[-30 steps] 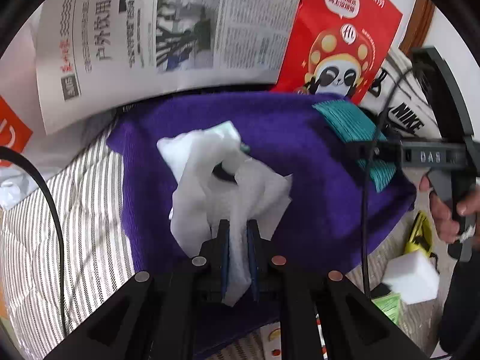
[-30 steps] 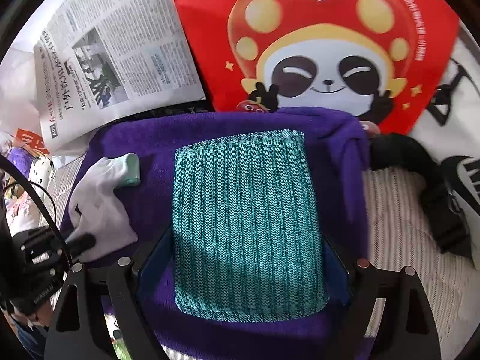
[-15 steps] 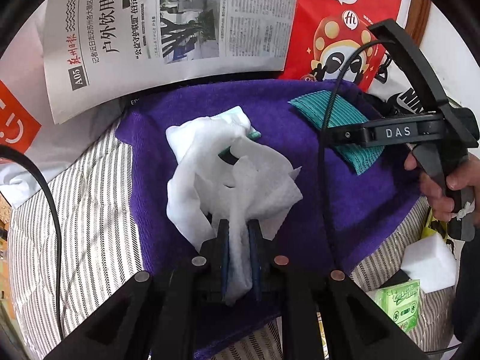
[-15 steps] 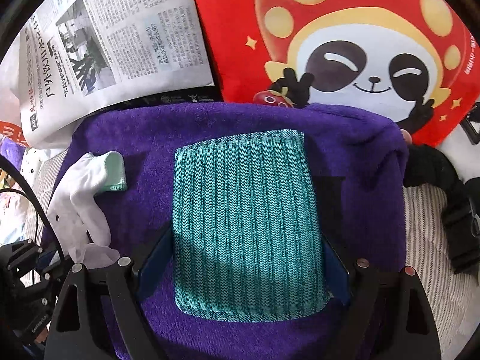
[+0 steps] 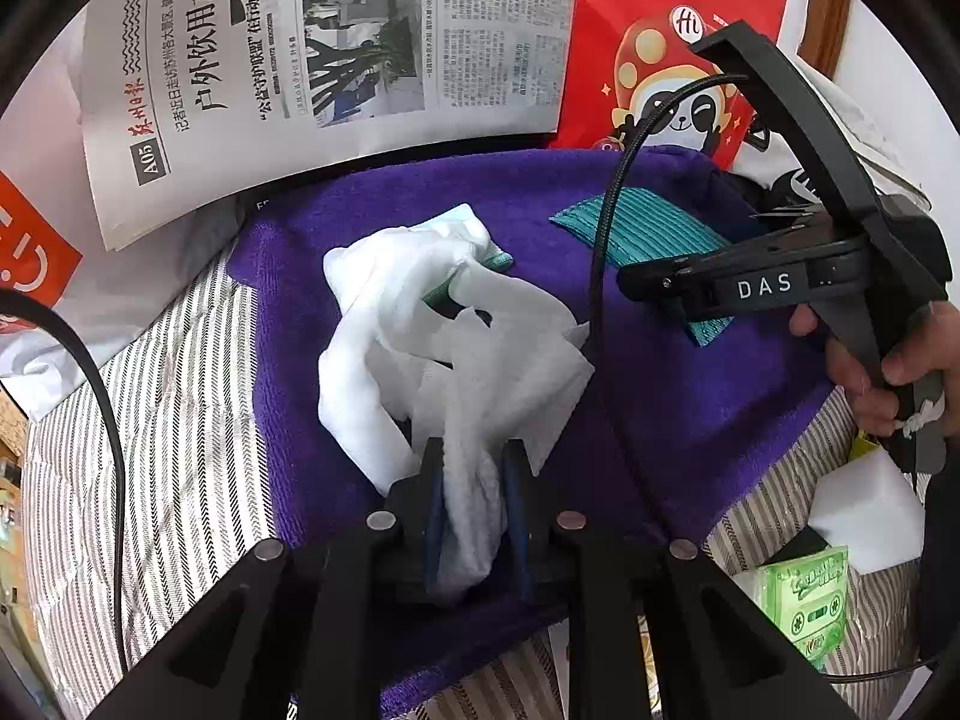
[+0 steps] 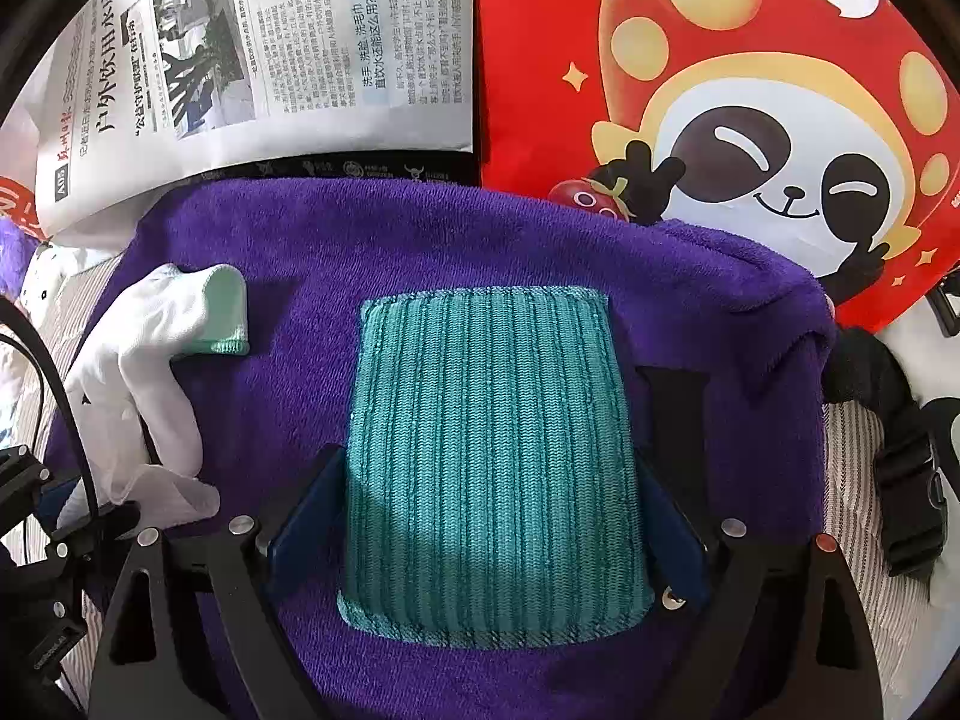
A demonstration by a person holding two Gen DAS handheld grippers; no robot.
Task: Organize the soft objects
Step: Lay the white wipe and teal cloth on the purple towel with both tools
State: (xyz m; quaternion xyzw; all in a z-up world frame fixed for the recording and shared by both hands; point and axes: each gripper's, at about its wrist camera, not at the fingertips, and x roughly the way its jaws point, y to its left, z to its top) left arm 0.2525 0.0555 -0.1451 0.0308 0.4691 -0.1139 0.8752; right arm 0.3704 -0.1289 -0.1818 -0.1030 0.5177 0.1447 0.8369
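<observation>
A crumpled white sock [image 5: 420, 312] with a mint cuff [image 6: 225, 312] lies on the left part of a purple towel [image 5: 660, 420]. My left gripper [image 5: 474, 450] still pinches the sock's near end, and its jaws are opening. A teal ribbed knit cloth [image 6: 492, 450] lies flat on the towel [image 6: 420, 240], to the right of the sock. My right gripper [image 6: 489, 462] straddles it with both blue pads [image 6: 312, 510] against its side edges while the jaws are opening. A hand [image 5: 870, 372] holds that gripper's handle.
A newspaper [image 5: 330, 48] and a red panda bag [image 6: 750, 120] lie beyond the towel. Striped bedding [image 5: 180, 450] surrounds it. A white foam block [image 5: 864, 516] and a green packet [image 5: 804, 606] sit at the right, and a black buckled strap [image 6: 900, 480] lies beside the towel.
The right gripper has carried the teal cloth down and inward from the towel's right edge. The left jaws have widened slightly around the sock.
</observation>
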